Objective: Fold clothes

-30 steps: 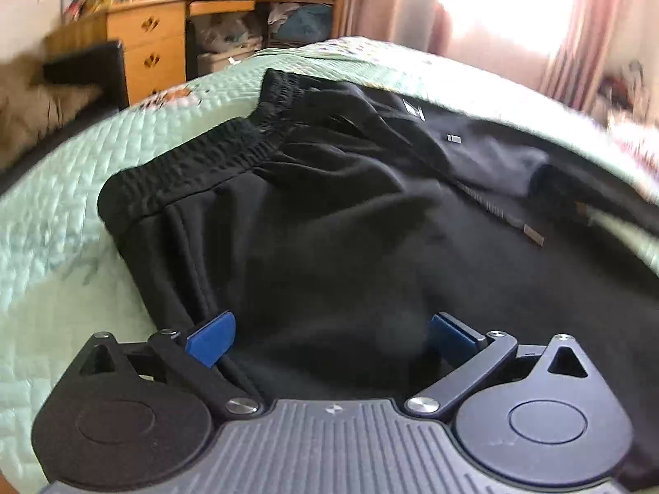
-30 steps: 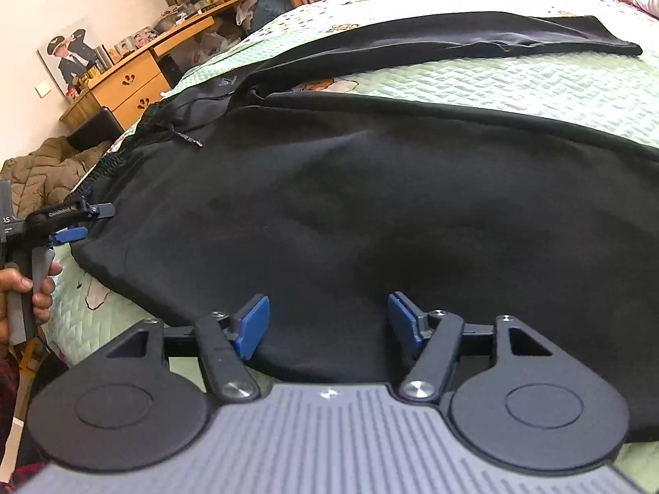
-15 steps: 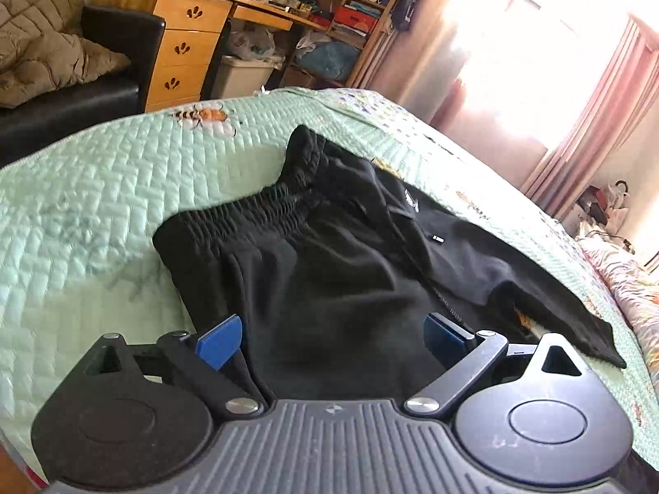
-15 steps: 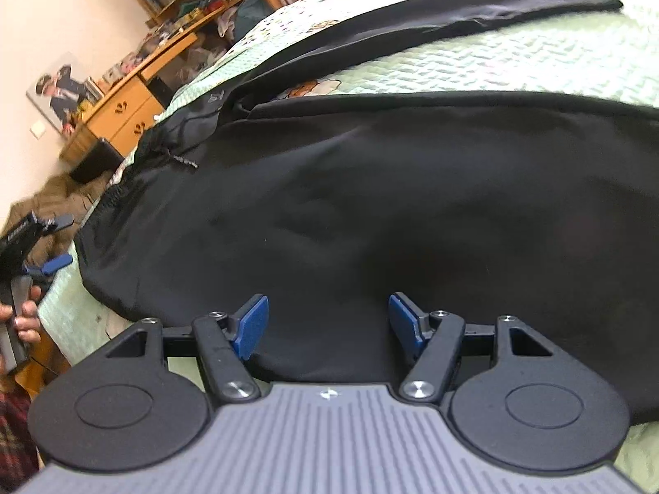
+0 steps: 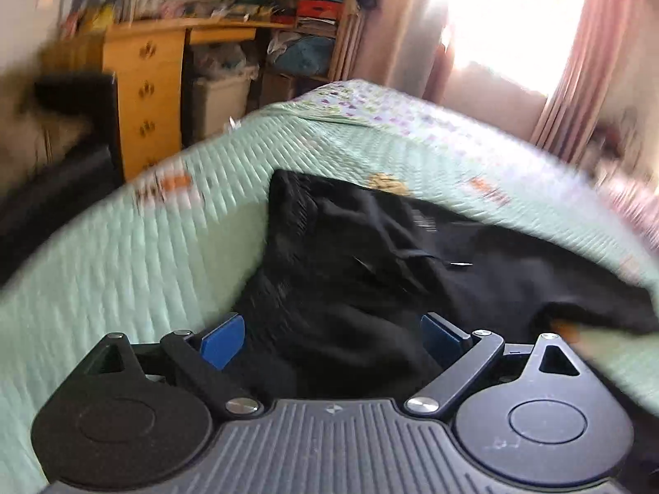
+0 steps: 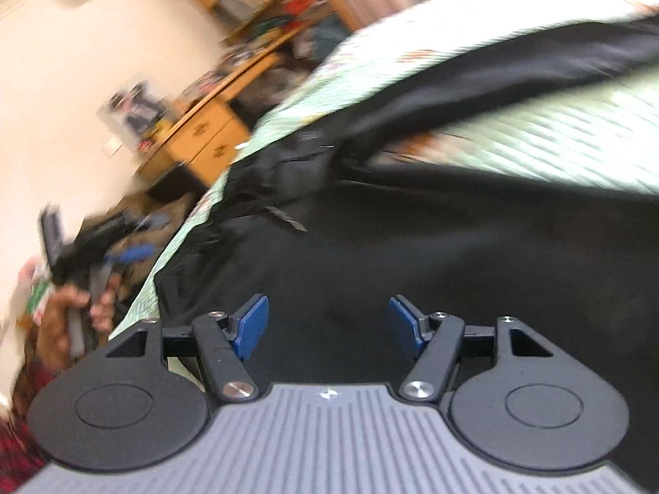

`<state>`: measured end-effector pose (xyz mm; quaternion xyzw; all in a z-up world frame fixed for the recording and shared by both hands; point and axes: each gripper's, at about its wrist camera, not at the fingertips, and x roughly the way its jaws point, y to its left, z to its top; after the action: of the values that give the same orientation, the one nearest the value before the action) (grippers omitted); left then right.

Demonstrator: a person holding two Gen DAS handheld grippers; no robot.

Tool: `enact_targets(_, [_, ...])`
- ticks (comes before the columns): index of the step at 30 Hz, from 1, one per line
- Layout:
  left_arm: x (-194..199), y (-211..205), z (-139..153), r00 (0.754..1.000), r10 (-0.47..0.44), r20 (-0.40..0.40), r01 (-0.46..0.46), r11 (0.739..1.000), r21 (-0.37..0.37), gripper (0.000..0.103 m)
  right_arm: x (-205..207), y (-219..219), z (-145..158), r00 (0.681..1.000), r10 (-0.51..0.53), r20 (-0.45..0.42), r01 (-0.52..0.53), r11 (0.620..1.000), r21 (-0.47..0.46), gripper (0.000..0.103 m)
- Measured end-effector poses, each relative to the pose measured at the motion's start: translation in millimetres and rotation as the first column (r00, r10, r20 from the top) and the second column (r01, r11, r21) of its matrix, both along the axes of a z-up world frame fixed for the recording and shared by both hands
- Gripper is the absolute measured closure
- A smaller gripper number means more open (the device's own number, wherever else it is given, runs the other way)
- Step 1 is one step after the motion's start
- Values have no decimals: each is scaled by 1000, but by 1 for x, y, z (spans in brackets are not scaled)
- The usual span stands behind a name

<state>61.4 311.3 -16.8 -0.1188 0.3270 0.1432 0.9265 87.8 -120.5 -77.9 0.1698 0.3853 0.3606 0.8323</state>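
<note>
Black trousers (image 5: 362,271) lie spread on a pale green quilt (image 5: 123,255) that covers a bed, waistband toward the near left edge, one leg reaching away across the quilt in the right wrist view. Both views are blurred. The left gripper (image 5: 333,335) sits over the waistband end with its blue fingers (image 5: 222,339) spread wide — dark cloth fills the gap between them, but nothing is pinched. The right gripper (image 6: 327,325) hangs over the broad black cloth, fingers likewise spread, holding nothing. At the far left of the right wrist view a hand (image 6: 66,317) grips the left gripper's handle. Beyond the bed stand a wooden desk (image 5: 144,82), shelves (image 5: 313,4) and pink curtains (image 5: 576,74).
</note>
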Motion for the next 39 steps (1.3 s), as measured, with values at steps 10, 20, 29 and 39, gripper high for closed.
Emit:
enact_targets(10, [61,-31,-33,973,-165,-163,189,971,147,8,52,158,-15,961,262,84,-251,960,-122,32])
enact_targets(20, [64,-32,-91,950,-186,-252,226,964,138,6,67,152,-40,957,287,48,-279,952,-124,42])
enact_targets(29, [67,-35,-90,949,-180,-258,222,964,148,6,72,117,-46,967,254,9,-253,966,-55,53])
enact_targets(39, [72,-35,-88,944,-164,-287,206,971,123,6,66,110,-48,978,209,6,-208,977,-42,53])
